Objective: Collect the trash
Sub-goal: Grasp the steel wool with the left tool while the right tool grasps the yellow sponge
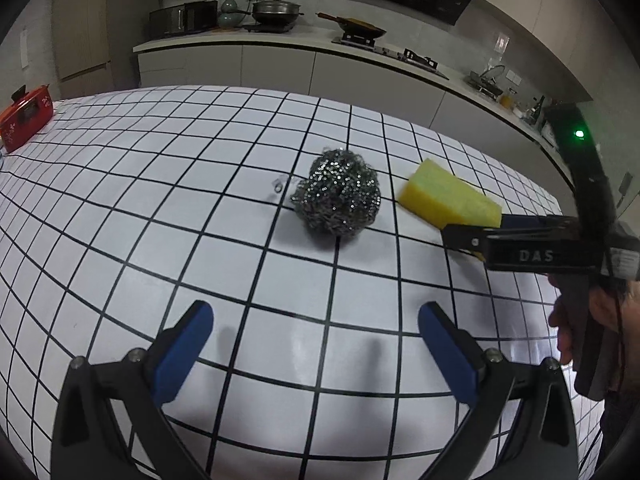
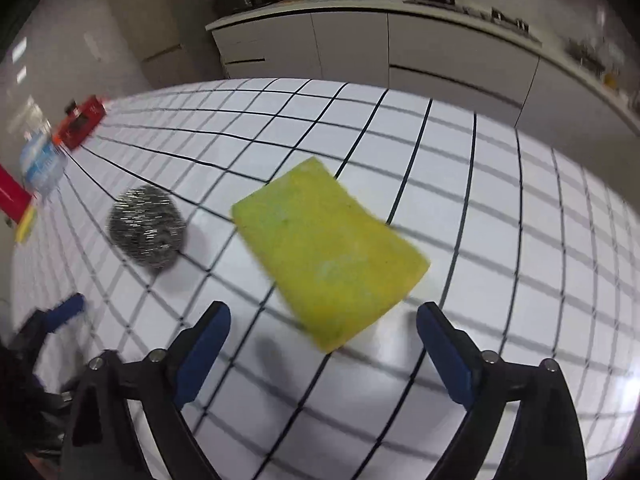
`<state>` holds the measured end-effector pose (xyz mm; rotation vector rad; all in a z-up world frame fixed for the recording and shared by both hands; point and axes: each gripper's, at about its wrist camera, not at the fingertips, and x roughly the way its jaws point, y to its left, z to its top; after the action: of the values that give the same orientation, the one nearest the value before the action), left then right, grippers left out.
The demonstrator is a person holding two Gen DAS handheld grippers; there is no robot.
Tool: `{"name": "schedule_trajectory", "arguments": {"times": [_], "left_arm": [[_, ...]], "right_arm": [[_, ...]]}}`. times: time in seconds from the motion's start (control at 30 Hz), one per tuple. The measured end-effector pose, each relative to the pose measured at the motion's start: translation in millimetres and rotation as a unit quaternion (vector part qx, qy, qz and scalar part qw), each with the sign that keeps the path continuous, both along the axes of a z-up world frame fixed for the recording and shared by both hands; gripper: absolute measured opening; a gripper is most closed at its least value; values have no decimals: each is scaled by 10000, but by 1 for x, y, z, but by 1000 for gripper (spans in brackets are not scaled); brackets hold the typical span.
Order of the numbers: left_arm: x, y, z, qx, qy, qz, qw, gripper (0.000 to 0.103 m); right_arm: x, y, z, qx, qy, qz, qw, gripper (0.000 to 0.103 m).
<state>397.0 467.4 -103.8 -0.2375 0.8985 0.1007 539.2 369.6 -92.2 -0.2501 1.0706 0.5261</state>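
A yellow sponge (image 2: 328,248) lies on the white grid-patterned table (image 2: 500,200), and its near corner reaches between the fingertips of my right gripper (image 2: 324,314). The jaws stand wide and the pads do not touch it. In the left wrist view the sponge (image 1: 448,196) sits right of a steel-wool ball (image 1: 340,196), with the right gripper (image 1: 476,232) over its near end. My left gripper (image 1: 316,316) is open and holds nothing, a short way in front of the ball. The ball (image 2: 146,230) also shows left of the sponge, and a left gripper finger (image 2: 68,308) at lower left.
A red box (image 1: 26,120) stands at the table's far left edge, with a water bottle (image 2: 42,164) and a small yellow item (image 2: 26,224) near it. A tiny clear scrap (image 1: 278,186) lies beside the ball. A kitchen counter (image 1: 280,52) runs behind the table.
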Motion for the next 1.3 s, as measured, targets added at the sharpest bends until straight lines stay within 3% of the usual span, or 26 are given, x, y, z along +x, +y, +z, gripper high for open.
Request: {"name": "schedule_trajectory", "arguments": {"times": [0.07, 0.17, 0.23, 0.33, 0.53, 0.7, 0.83, 0.87, 0.93, 0.97, 1.0, 1.03, 1.07, 1.3], "left_arm": [[0, 0, -1, 40, 14, -11, 10000, 103], [2, 4, -2, 56, -24, 31, 10000, 103], [6, 6, -3, 70, -40, 50, 10000, 103], [18, 7, -4, 74, -83, 11, 9999, 101], [53, 2, -3, 246, -137, -193, 9994, 99], [73, -3, -2, 355, -140, -356, 9986, 99], [79, -4, -4, 362, -137, -408, 9984, 98], [80, -4, -5, 352, -129, -428, 9984, 97], [81, -3, -8, 281, -108, -487, 9984, 83], [81, -3, -9, 252, -74, -504, 9984, 79], [80, -3, -9, 267, -87, -492, 9984, 74], [79, -3, -7, 220, -141, -526, 9983, 60], [78, -2, -7, 150, -150, -571, 9981, 56], [57, 1, -1, -29, -242, -715, 9971, 54]], "right_arm": [[10, 8, -7, -212, -114, 75, 9997, 98], [13, 11, -4, -47, -243, 88, 9997, 96], [13, 8, 0, -45, -352, 2, 9994, 79], [11, -10, 3, 91, -328, -331, 9989, 72], [9, -37, 3, 203, -268, -795, 9963, 72], [10, -20, -2, -111, -271, -413, 9987, 87], [16, -21, -4, -179, -388, -261, 9987, 87], [17, -20, -4, -190, -404, -245, 9987, 87], [17, -17, -2, -140, -407, -151, 9990, 86], [17, -15, -2, -114, -390, -131, 9991, 83], [16, -13, -1, -141, -409, -140, 9990, 73], [13, -13, -1, -131, -401, -156, 9990, 68], [11, -13, 0, -63, -353, -209, 9991, 67], [5, -16, 1, 176, -155, -415, 9989, 65]]}}
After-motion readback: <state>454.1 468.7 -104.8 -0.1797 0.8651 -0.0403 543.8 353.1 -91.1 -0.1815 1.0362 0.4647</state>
